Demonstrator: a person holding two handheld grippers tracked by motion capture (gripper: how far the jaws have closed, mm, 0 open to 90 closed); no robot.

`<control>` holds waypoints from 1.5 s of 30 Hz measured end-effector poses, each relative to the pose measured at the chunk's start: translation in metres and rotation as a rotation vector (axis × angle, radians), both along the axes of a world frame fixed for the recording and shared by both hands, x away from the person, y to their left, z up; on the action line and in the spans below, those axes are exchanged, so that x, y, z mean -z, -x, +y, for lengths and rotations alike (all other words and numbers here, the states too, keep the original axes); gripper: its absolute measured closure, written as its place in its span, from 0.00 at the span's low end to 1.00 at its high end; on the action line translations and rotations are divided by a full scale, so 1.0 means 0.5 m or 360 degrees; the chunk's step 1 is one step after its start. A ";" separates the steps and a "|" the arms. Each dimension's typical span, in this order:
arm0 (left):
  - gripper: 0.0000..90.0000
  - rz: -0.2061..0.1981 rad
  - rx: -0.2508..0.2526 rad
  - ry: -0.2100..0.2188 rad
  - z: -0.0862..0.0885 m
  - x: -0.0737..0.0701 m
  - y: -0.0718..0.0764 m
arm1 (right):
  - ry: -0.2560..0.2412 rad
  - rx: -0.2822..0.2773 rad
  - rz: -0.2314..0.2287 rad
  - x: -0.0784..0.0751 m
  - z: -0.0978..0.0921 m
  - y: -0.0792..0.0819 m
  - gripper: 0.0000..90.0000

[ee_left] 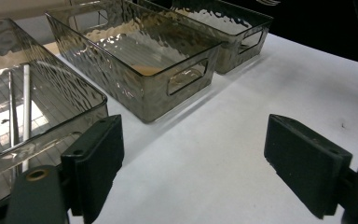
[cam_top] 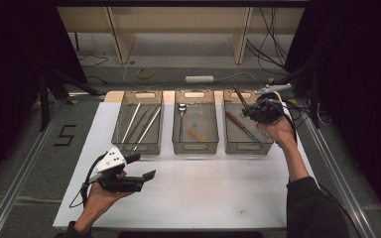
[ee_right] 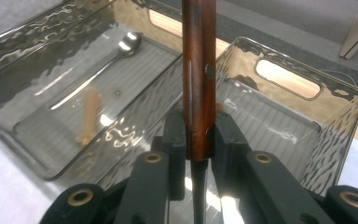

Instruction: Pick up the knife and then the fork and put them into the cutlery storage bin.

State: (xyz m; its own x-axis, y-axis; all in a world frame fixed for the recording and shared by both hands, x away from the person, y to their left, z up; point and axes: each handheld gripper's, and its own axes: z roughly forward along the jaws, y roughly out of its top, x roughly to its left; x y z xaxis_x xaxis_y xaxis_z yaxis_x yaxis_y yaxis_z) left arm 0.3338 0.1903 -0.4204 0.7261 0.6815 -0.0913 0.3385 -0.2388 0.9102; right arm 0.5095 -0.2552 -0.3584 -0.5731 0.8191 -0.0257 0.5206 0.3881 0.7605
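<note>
Right gripper (cam_top: 252, 110) is clamped on a knife (ee_right: 198, 74) by its brown wooden handle, jaws pressed on both sides near the handle's lower end. In the right gripper view the handle stands upright between the jaws, with the dark blade running down below them. Knife is held above the right bin (cam_top: 265, 147), over its back half, not touching the bin floor as far as I can tell.

Left gripper (cam_top: 141, 167) has its jaws wide apart, nothing between them. It hovers over the white desk (cam_top: 203, 198) just in front of the left bin (cam_top: 125, 147), held in the person's left hand (cam_top: 101, 196). In the left gripper view the pads (ee_left: 98, 158) frame bare desk surface.

3 smoky clear bins sit in a row at the back of the desk, close together but apart:
- left bin: a few long thin metal rods (cam_top: 146, 128) lying lengthwise
- middle bin (cam_top: 195, 148): a spoon (ee_right: 121, 49) plus 1 small tan piece (ee_right: 87, 116)
- right bin: another brown-handled knife (cam_top: 240, 126) lying flat on the floor, diagonal

Right hand (cam_top: 278, 130) comes in over the right bin's outer edge.
</note>
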 end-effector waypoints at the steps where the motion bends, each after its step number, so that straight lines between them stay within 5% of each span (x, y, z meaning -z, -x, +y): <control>1: 0.21 0.0005 -0.0002 0.0003 0.000 0.001 0.000 | -0.0001 0.0006 0.0000 0.002 0.000 -0.005 0.86; 15: 0.21 0.0004 0.0004 -0.0009 -0.002 0.003 0.003 | 0.0004 0.0103 0.0106 0.050 0.014 -0.055 0.86; 36: 0.20 -0.0007 -0.0033 0.0006 0.001 0.002 0.003 | 0.0011 0.0189 0.0244 0.117 0.008 -0.058 0.85; 42: 0.20 -0.0002 -0.0051 0.0016 0.005 0.002 0.002 | -0.0016 0.0221 0.0293 0.114 0.008 -0.059 0.72; 45: 0.20 -0.0002 -0.0054 0.0013 0.005 0.002 0.002 | -0.0022 0.0212 0.0260 0.100 0.009 -0.052 0.67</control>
State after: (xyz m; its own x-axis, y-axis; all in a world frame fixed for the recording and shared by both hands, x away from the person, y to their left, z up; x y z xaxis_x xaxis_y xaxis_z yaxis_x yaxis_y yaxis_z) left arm 0.3329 0.1930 -0.4215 0.7026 0.7050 -0.0960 0.3449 -0.2194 0.9126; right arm 0.5354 -0.2508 -0.4084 -0.4555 0.8875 0.0703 0.6833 0.2980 0.6666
